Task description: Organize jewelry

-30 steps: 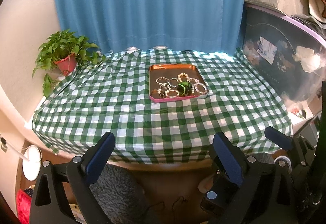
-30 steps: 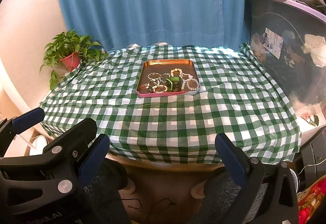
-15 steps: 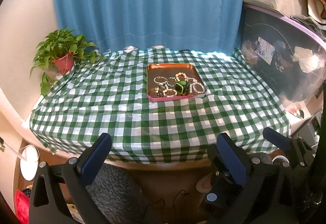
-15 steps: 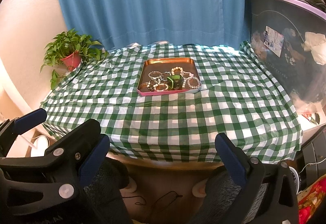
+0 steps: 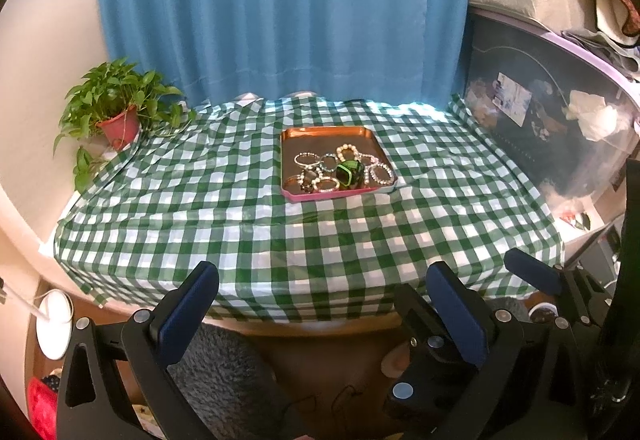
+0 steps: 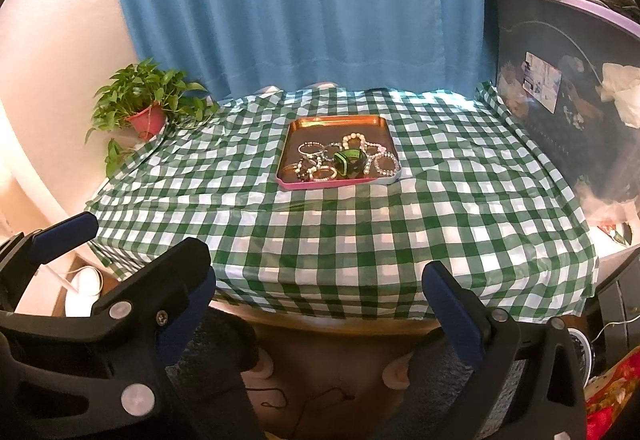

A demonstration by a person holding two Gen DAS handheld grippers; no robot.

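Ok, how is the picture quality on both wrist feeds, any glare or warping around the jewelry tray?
Left wrist: strong fisheye bend at the edges, dark corners; tray sharp, its far rim glinting. Right wrist: same warp; bright washout on the wall at left; bracelets readable, small; tablecloth evenly lit.

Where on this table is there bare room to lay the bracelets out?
Bare checked cloth lies between the tray and the near edge, and left toward the potted plant. The tray's front half is crowded with bracelets; only its back strip is bare.
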